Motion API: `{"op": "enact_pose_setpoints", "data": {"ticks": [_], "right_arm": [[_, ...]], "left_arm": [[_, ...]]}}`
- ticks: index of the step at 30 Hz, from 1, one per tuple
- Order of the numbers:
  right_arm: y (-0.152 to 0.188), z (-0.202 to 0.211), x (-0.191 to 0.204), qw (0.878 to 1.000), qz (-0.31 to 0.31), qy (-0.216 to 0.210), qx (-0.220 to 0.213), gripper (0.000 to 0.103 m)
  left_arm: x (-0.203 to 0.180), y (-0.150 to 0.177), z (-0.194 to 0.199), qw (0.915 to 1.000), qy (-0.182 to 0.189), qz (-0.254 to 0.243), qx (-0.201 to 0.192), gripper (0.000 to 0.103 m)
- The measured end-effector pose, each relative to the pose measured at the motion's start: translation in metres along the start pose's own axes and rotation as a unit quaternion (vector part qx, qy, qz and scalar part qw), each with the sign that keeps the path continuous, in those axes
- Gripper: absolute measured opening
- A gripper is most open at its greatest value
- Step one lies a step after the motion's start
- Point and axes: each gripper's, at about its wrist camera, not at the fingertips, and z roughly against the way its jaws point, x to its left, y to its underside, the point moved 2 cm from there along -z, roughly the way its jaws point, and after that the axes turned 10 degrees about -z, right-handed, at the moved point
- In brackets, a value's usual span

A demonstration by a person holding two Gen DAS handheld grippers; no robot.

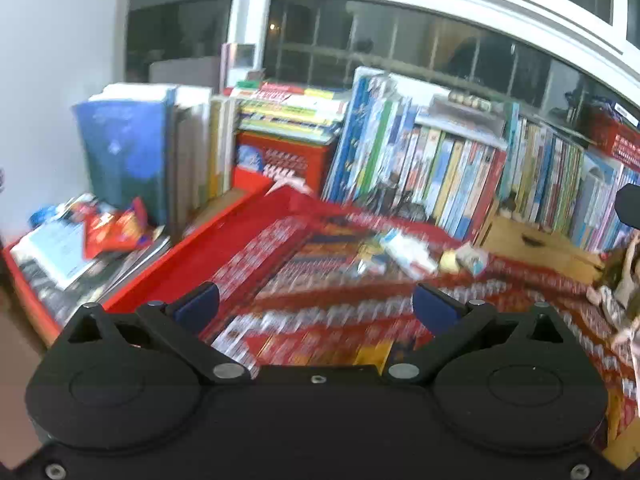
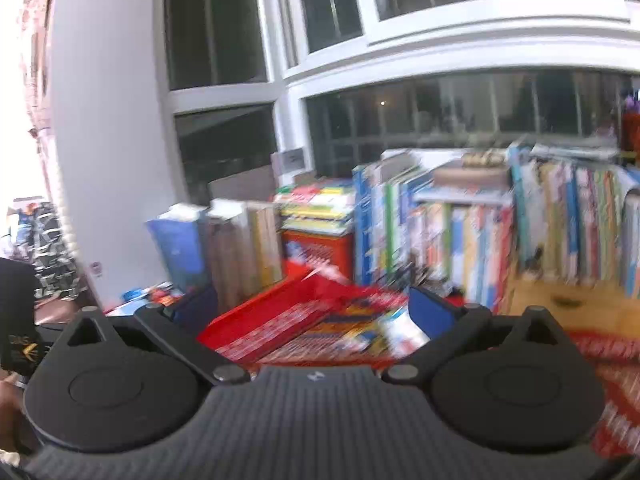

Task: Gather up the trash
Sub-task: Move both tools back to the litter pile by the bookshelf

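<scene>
Both grippers sit nearest the lens, each with its blue-padded fingers spread wide and nothing between them: the left gripper [image 1: 316, 304] hangs over a red patterned cloth [image 1: 320, 320], the right gripper [image 2: 316, 308] a little farther back over the same surface. Both views are smeared by motion.

From the left, a red tray [image 1: 28, 280] holds papers and a crumpled red snack wrapper [image 1: 114, 234] lying on top of them. Just beside it stands a tall blue book [image 1: 124, 152] with pale volumes against it, then a red crate [image 1: 286, 160] with a flat stack of books [image 1: 292, 108] on its top. A red box lid [image 1: 224, 248] slants up between the tray and the cloth. Ahead of the left gripper, small wrappers and scraps [image 1: 404, 252] lie scattered on the cloth, too blurred to name singly. Behind them a long row of upright children's books [image 1: 460, 168] lines the dark window [image 1: 400, 48], and a wooden box [image 1: 536, 248] sits at the right.
</scene>
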Motion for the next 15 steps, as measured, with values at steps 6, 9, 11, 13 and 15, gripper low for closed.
{"op": "enact_pose_setpoints", "data": {"ticks": [6,9,11,13,15], "right_arm": [[-0.031,-0.04,-0.063,1.0,0.011,0.023,0.0,0.103],[-0.031,-0.068,-0.097,0.998,0.021,0.053,0.026,0.103],[-0.025,-0.088,-0.121,0.996,0.016,0.066,0.051,0.103],[-0.015,-0.107,-0.142,0.994,0.007,0.074,0.076,0.103],[-0.006,-0.123,-0.16,0.992,0.0,0.08,0.099,0.103]], "left_arm": [[-0.033,-0.042,-0.065,0.9999,-0.008,0.008,-0.007,0.103],[-0.049,-0.046,-0.101,0.9999,-0.008,0.007,0.01,0.103],[-0.062,-0.043,-0.13,0.9995,-0.007,-0.008,0.031,0.103],[-0.074,-0.037,-0.155,0.9984,-0.01,-0.029,0.048,0.103],[-0.083,-0.03,-0.178,0.9967,-0.013,-0.048,0.065,0.103]]}}
